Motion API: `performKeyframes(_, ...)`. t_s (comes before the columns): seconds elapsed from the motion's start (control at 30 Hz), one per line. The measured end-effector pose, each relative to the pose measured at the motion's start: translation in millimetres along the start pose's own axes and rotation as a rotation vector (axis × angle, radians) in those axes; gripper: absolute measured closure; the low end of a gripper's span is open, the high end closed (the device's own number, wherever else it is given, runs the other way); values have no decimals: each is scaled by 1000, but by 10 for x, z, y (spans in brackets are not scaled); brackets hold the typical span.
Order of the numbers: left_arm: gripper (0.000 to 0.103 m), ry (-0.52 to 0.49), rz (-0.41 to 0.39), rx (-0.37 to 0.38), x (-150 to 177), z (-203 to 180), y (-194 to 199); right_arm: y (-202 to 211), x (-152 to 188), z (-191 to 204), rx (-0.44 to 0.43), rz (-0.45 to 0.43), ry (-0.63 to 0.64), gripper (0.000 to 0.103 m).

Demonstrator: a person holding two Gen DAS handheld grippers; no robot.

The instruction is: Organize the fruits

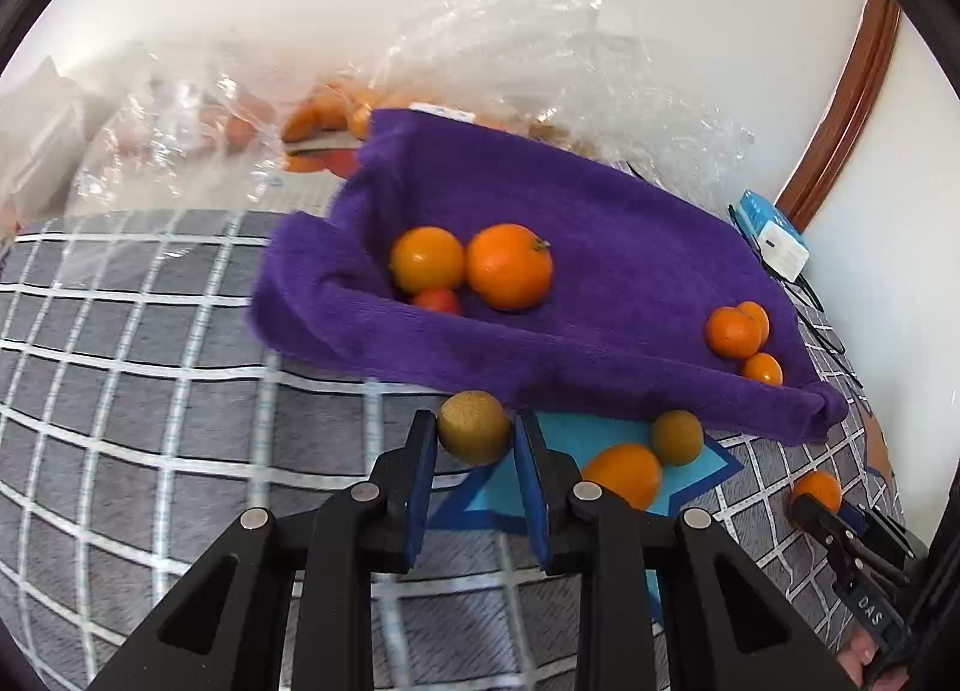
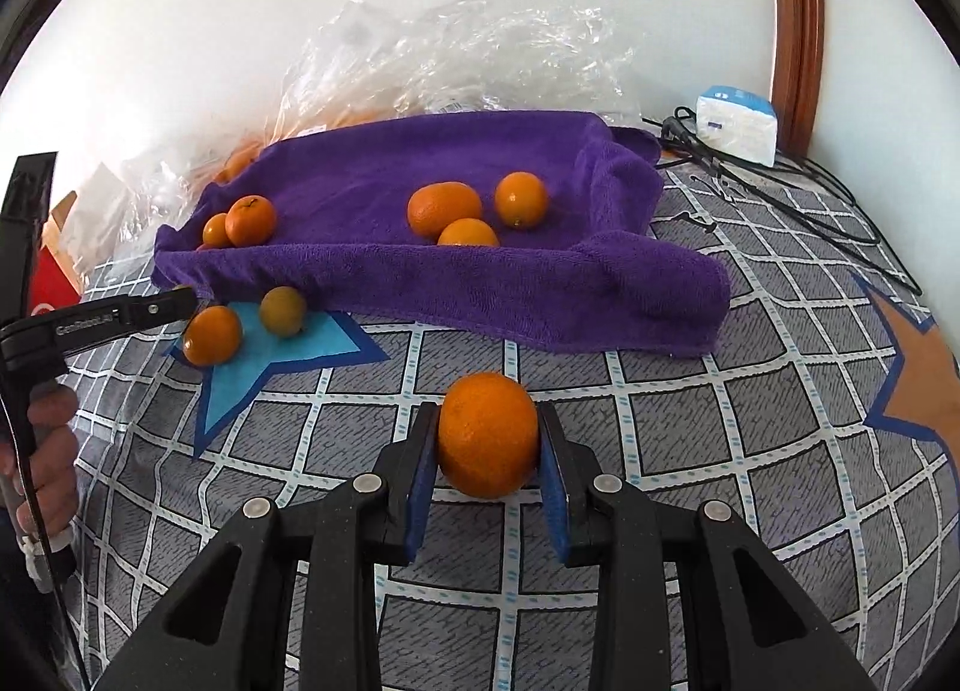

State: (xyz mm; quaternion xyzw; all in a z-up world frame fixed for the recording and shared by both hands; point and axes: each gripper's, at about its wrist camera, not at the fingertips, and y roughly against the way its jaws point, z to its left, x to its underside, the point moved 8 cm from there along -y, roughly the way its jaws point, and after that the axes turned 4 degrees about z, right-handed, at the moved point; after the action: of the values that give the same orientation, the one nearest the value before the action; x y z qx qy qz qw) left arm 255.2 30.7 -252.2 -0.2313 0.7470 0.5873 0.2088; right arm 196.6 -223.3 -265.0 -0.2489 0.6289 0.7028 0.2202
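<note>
In the left wrist view my left gripper [image 1: 474, 421] is shut on a small yellow-green fruit [image 1: 474, 436], just in front of the purple towel's [image 1: 600, 223] near fold. In the right wrist view my right gripper [image 2: 489, 415] is shut on an orange [image 2: 487, 442] above the checked bedspread [image 2: 690, 451]. Several oranges lie on the towel: a pair with a small red fruit [image 1: 509, 266] and a small cluster [image 1: 733, 332]. An orange [image 2: 211, 334] and a greenish fruit [image 2: 282, 310] rest on a blue star patch, beside the left gripper's tip [image 2: 180, 300].
Crumpled clear plastic bags [image 1: 510, 49] holding more fruit lie against the wall behind the towel. A white and blue box [image 2: 737, 124] and black cables [image 2: 780, 193] sit at the back right. A red box [image 2: 54, 280] stands at the far left.
</note>
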Motion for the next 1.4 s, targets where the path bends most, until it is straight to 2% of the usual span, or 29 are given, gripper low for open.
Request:
performKeyframes(0.17, 78, 0, -22, -87, 78, 239, 52, -40, 5, 43, 31, 18, 27, 72)
performKeyframes(0.7, 77, 99, -36, -38, 135, 427, 51, -90, 22, 64, 78, 44, 63, 72)
performKeyframes(1.07, 77, 63, -23, -86, 136, 375, 19, -103, 17, 57, 75, 46, 62, 72)
performKeyframes(1.4, 79, 70, -34, -65, 131, 368, 34, -93, 6, 60, 71, 43, 59, 72)
